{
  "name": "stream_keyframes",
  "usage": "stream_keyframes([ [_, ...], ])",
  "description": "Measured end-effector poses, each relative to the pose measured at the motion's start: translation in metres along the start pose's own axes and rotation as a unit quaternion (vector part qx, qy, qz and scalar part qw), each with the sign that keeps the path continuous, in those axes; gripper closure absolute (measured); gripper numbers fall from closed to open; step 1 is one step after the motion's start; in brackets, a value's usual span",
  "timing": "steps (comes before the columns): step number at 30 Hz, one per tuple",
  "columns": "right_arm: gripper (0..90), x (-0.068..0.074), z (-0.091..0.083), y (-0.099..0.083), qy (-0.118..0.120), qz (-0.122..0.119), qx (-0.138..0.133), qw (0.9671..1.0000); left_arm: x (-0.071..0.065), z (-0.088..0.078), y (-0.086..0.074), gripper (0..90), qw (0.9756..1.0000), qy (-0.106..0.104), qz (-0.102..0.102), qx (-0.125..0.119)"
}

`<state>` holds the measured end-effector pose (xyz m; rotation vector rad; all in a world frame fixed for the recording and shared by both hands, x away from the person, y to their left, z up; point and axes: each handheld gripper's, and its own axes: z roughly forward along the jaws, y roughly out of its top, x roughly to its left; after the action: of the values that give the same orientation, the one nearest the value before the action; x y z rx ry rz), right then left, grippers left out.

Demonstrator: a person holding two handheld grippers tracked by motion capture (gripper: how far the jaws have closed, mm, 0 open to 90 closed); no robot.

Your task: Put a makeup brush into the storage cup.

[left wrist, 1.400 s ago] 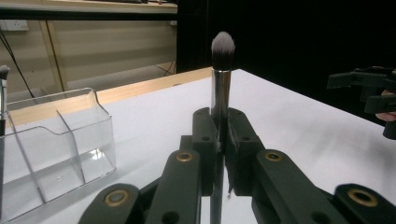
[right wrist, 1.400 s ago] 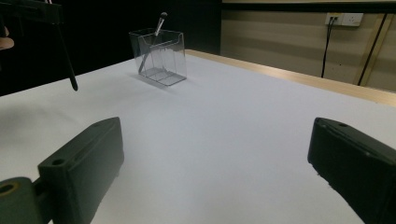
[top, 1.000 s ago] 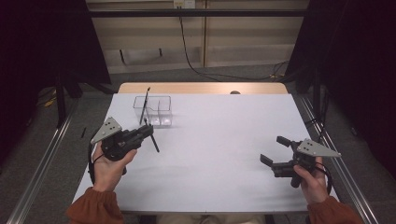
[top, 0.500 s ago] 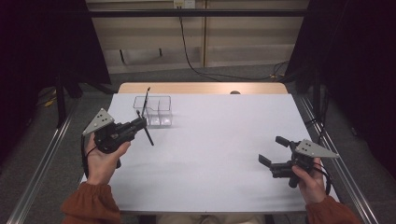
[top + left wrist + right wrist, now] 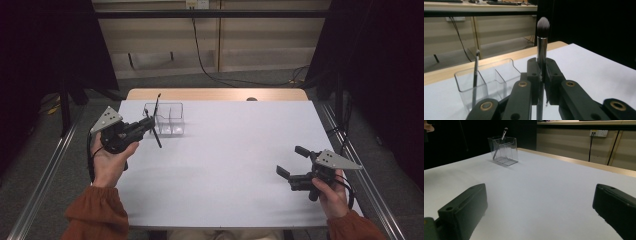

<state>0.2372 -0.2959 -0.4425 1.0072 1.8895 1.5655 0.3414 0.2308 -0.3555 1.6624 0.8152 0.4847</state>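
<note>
My left gripper (image 5: 151, 125) is shut on a slim makeup brush (image 5: 158, 139) at the table's left, just in front of a clear plastic organizer (image 5: 171, 121). In the left gripper view the brush (image 5: 541, 45) stands upright between the pads of the left gripper (image 5: 541, 68), grey bristles on top. A second brush (image 5: 475, 72) leans in the organizer (image 5: 499, 75). My right gripper (image 5: 291, 160) rests near the front right of the table with its jaws wide apart and nothing between them. Its own view shows the right gripper (image 5: 539, 205) open, the organizer (image 5: 504, 150) far off.
A white table (image 5: 225, 150) with a wooden strip (image 5: 215, 94) along its far edge. Metal rails (image 5: 45, 170) run along both sides. Cables hang on the back wall (image 5: 200, 45). The surroundings are dark.
My left gripper has moved to the left and a little upward with the brush still in it. The right gripper has kept still.
</note>
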Motion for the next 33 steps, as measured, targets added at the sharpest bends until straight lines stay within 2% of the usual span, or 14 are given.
stream_keyframes([
  [14,0.0,0.000,0.000,0.000,-0.002,-0.002,0.002,1.0000,0.017,0.009,0.025,83.9,0.9996,0.024,0.007,-0.008],
  [25,0.0,0.001,0.001,-0.001,-0.002,0.000,0.000,1.0000,0.030,0.024,0.033,83.9,0.9991,0.041,0.009,-0.003],
  [33,0.0,0.001,0.000,-0.001,-0.001,0.004,0.001,1.0000,0.040,0.033,0.044,83.9,0.9984,0.055,0.003,-0.010],
])
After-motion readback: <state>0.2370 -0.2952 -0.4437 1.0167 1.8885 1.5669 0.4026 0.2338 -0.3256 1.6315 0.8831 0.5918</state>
